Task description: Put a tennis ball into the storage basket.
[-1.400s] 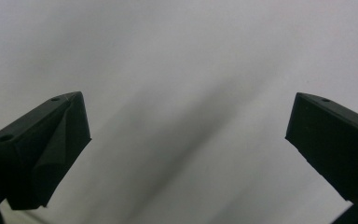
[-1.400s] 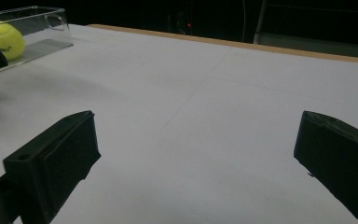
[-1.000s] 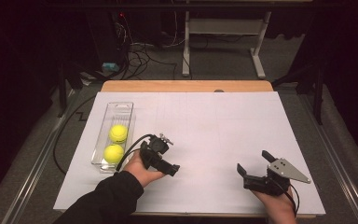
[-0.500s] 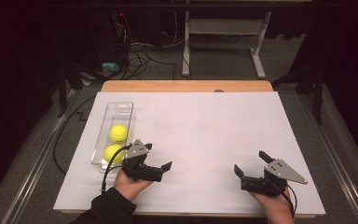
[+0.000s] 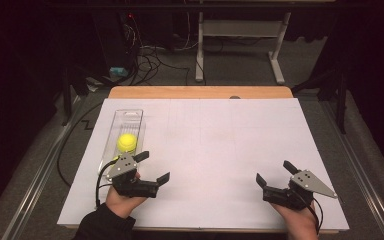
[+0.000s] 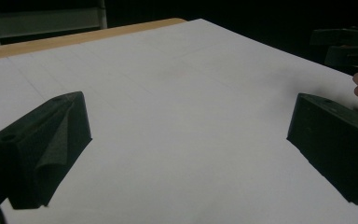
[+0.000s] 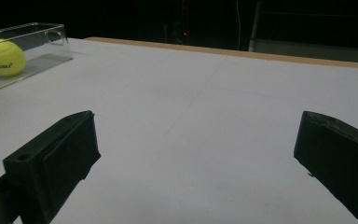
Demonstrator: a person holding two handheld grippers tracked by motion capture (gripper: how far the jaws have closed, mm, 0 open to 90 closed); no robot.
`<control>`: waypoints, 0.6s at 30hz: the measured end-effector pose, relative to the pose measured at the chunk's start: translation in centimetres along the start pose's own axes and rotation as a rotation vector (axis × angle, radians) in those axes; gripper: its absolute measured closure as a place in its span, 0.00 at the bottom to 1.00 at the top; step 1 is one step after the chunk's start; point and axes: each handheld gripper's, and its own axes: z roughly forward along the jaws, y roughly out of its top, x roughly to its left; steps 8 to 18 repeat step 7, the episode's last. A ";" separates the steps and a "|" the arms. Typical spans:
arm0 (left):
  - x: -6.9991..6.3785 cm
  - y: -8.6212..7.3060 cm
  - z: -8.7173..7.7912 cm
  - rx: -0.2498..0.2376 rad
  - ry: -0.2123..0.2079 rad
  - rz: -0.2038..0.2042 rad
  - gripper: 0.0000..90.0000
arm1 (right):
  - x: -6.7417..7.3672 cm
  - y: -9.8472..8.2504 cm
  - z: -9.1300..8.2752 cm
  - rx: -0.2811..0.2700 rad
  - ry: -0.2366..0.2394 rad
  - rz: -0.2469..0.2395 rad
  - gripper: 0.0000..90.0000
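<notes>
A clear plastic tray [image 5: 130,117] lies along the left side of the white sheet, with a yellow tennis ball [image 5: 127,142] in it. My left gripper [image 5: 154,166] is open at the tray's near end and hides that end; its jaws point right across the sheet. In the left gripper view the left gripper [image 6: 189,121] has nothing but white sheet between its jaws. My right gripper [image 5: 274,172] is open and empty near the front right. The right gripper view shows the right gripper [image 7: 196,135] with its jaws wide apart, and the ball [image 7: 2,57] in the tray [image 7: 51,32] at far left.
A white sheet [image 5: 215,145] covers the wooden table [image 5: 200,92], whose bare strip shows along the far edge. The other hand and its gripper [image 6: 349,46] appear at the right edge of the left gripper view. Cables and a metal stand sit on the dark floor beyond.
My left gripper has drawn back left and toward the person, and now covers the tray's near end where a second ball was showing. The right gripper has barely moved.
</notes>
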 end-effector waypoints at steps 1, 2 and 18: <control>0.2 0.0 -0.3 0.004 -0.002 -0.007 0.00 | 0.0 0.0 0.0 0.000 -0.002 0.002 0.00; 0.2 0.0 -0.3 0.004 -0.002 -0.007 0.00 | 0.0 0.0 0.0 -0.001 -0.002 0.001 0.00; 0.5 -0.6 -0.5 0.029 0.014 -0.012 0.00 | 0.1 0.2 -0.1 -0.007 0.001 -0.008 0.00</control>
